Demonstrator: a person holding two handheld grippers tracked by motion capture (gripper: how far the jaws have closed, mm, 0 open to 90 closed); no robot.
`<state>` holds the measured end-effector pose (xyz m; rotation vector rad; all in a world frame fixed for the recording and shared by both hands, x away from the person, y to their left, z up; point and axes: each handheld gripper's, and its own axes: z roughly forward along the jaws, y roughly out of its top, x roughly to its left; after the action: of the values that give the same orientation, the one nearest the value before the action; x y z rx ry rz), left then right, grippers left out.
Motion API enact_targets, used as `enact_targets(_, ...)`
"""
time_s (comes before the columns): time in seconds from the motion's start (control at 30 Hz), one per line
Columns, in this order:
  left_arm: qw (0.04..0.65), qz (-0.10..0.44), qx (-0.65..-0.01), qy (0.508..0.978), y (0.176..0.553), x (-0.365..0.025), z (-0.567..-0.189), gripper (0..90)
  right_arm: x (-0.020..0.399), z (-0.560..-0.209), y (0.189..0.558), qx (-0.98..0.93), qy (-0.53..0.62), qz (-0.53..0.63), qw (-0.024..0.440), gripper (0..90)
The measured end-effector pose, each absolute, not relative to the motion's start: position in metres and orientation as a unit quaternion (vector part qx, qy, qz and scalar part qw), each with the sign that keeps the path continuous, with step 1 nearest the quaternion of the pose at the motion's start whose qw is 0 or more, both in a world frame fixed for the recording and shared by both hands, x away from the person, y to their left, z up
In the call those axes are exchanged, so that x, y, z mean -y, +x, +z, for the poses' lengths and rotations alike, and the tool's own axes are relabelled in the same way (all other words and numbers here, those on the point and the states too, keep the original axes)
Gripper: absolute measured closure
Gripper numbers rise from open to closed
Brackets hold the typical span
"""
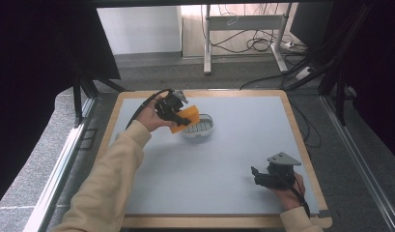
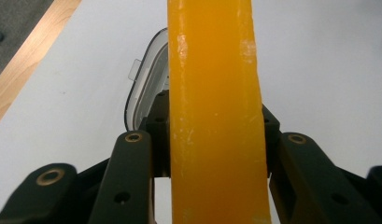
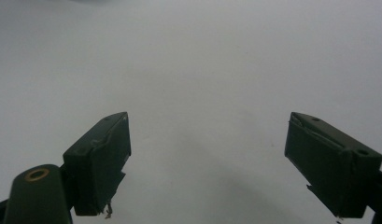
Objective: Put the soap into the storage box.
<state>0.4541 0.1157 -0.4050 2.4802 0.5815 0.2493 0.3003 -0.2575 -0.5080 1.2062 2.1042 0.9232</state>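
Gripping an orange slab between its closed fingers, the left gripper holds it just above a clear plastic container on the far left part of the pale grey surface. In the left gripper view the slab stands edge-on between the fingers, with the container behind it. The right gripper rests near the front right corner, well apart, its fingers spread wide with nothing between them.

Grey-topped table, wooden rim; clear plastic container resting on it, far left of middle.
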Motion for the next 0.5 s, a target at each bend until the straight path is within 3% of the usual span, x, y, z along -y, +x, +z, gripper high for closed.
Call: enact_targets(0.5,0.282,0.093,-0.199,0.934,0.467,-0.099,-0.405,61.7,0.258,-0.508,0.3,-0.781,0.448,0.342,0.27,14.9)
